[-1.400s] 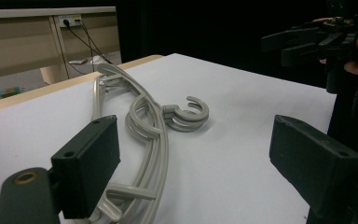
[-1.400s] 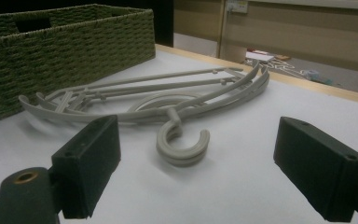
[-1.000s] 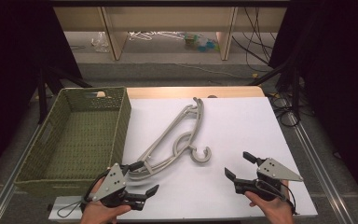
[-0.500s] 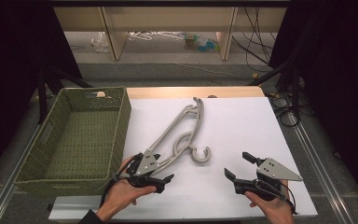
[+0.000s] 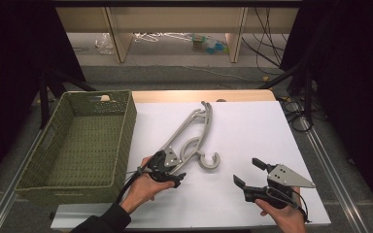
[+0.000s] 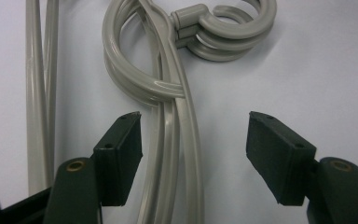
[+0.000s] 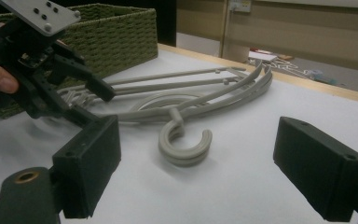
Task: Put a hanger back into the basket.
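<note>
No text, label, brand, number or sign can be read in any of the views.

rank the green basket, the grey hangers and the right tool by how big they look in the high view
1. green basket, clearly the largest.
2. grey hangers, long but thin, stacked on the white table.
3. right tool, the smallest, though it sits nearer the camera than the other two, so its true size may be smaller than it looks.
</note>
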Demonstrator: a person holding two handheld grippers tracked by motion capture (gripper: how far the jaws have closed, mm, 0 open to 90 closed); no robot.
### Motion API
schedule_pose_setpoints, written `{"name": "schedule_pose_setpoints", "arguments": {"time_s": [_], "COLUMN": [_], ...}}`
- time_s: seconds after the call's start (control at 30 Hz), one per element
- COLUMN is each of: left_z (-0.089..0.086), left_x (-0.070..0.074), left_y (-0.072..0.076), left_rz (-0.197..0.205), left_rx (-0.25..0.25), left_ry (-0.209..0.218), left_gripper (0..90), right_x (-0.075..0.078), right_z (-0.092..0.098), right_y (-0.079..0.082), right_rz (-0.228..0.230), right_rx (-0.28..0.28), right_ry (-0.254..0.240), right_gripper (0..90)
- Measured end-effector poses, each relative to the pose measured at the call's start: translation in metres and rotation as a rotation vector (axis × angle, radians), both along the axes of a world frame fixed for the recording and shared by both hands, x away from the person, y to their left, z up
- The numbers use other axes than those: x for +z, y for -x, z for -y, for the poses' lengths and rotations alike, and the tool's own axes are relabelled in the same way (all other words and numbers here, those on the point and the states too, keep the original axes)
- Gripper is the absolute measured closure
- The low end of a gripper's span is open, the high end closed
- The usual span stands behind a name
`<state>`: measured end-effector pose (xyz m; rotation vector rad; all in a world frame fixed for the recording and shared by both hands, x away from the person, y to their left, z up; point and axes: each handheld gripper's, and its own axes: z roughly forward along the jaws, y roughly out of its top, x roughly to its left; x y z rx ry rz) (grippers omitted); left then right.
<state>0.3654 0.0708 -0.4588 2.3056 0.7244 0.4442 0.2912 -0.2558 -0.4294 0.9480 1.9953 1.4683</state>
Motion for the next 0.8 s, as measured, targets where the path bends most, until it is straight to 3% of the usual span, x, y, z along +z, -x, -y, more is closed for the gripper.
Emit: {"name": "schedule_pose_setpoints", "arguments": {"time_s": [0.2,0.23,0.3,0.33,0.43,0.6,0.63,0.8], "left_z": [0.008,0.011,0.012,0.015,0.018,0.022,0.022,0.024], "left_x": [-0.006,-0.007,-0.008,-0.009,-0.01,-0.011,-0.011,-0.01], "left_y": [-0.008,-0.01,-0.011,-0.013,-0.014,-0.017,-0.017,-0.022], "left_rz": [-0.018,-0.026,-0.035,-0.039,-0.031,-0.034,-0.035,-0.031], "left_rx": [0.023,0.023,0.021,0.018,0.015,0.009,0.011,0.026], "left_ry": [-0.015,-0.038,-0.041,-0.059,-0.081,-0.101,-0.106,-0.114], "left_gripper": [45.6,46.2,49.6,50.1,53.5,59.6,61.0,69.0], "right_x": [0.0,0.0,-0.001,0.0,-0.001,0.002,0.0,0.0], "right_z": [-0.001,-0.001,-0.002,-0.001,-0.002,0.0,-0.001,-0.002], "right_y": [0.0,0.0,-0.001,-0.001,-0.001,0.0,-0.001,-0.001], "right_rz": [-0.004,-0.004,0.002,-0.004,-0.001,-0.02,-0.002,-0.001], "right_rx": [0.012,0.014,0.014,0.01,0.016,0.012,0.014,0.016], "right_ry": [0.003,0.003,-0.013,0.007,-0.01,0.029,0.011,0.018], "right_gripper": [15.9,16.0,16.0,16.0,16.2,16.4,16.4,16.6]}}
